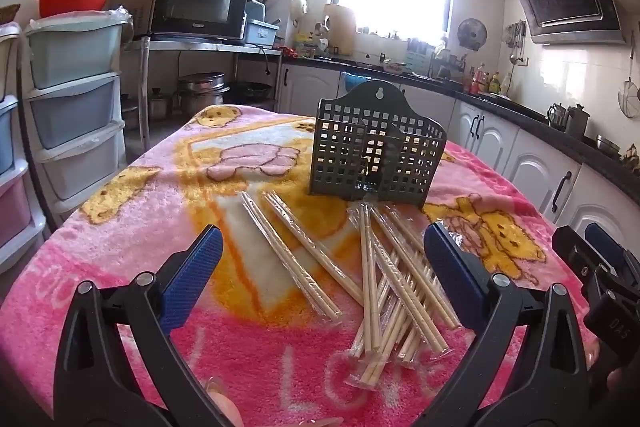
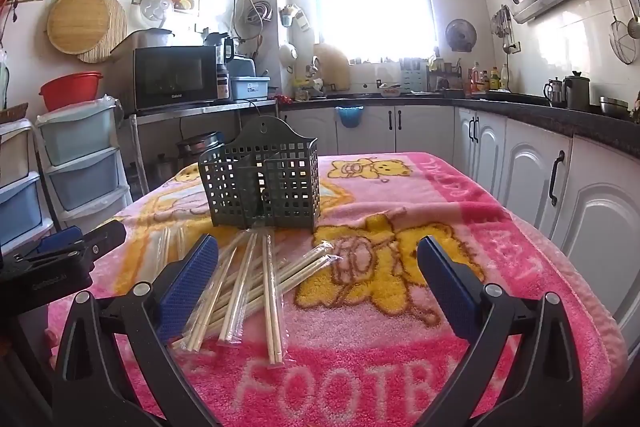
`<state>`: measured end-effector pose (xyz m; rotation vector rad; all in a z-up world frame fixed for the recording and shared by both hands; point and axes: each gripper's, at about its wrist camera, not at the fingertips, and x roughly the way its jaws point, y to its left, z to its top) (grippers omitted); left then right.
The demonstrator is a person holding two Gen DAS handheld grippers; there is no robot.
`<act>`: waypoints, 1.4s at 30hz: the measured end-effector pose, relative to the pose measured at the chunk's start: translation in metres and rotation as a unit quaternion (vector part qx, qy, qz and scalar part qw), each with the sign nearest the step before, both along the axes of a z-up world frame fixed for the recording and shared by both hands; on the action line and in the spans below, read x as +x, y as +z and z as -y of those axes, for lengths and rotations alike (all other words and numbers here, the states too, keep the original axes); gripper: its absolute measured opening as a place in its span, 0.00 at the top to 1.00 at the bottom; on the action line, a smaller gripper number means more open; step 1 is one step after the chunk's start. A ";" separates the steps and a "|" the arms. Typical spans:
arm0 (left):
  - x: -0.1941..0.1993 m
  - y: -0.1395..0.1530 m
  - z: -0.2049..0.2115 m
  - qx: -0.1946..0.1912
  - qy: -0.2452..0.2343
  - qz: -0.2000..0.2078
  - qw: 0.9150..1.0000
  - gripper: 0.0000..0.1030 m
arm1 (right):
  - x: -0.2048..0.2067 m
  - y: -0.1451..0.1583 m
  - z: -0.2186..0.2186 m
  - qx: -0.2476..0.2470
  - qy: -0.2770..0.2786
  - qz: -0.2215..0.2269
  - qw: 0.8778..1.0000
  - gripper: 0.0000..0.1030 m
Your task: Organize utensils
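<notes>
Looks like nothing's been sorted yet: both the left gripper [image 1: 322,259] and right gripper [image 2: 318,267] hang wide open and empty over the wrapped chopsticks [image 1: 384,291] scattered just before the empty holder [image 1: 376,155], so next someone has to pinch a pair.

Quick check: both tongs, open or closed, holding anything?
Left tongs: open, holding nothing, above the wrapped chopsticks.
Right tongs: open, holding nothing.
</notes>
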<state>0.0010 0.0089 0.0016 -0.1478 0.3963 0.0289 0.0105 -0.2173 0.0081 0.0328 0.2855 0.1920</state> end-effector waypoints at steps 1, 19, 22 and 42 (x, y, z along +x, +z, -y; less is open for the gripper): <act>0.000 0.000 0.000 0.001 0.001 0.000 1.000 0.10 | 0.000 0.000 0.000 0.000 -0.001 0.000 1.000 0.06; -0.001 0.003 -0.001 0.002 0.005 0.005 1.000 0.10 | -0.005 0.005 0.001 0.000 0.002 0.008 1.000 0.06; -0.002 0.005 -0.001 0.003 0.005 0.006 1.000 0.10 | -0.005 0.005 0.001 0.000 0.002 0.007 1.000 0.06; -0.003 0.008 -0.001 0.003 0.006 0.008 1.000 0.10 | -0.010 0.008 0.000 -0.001 0.004 0.010 1.000 0.06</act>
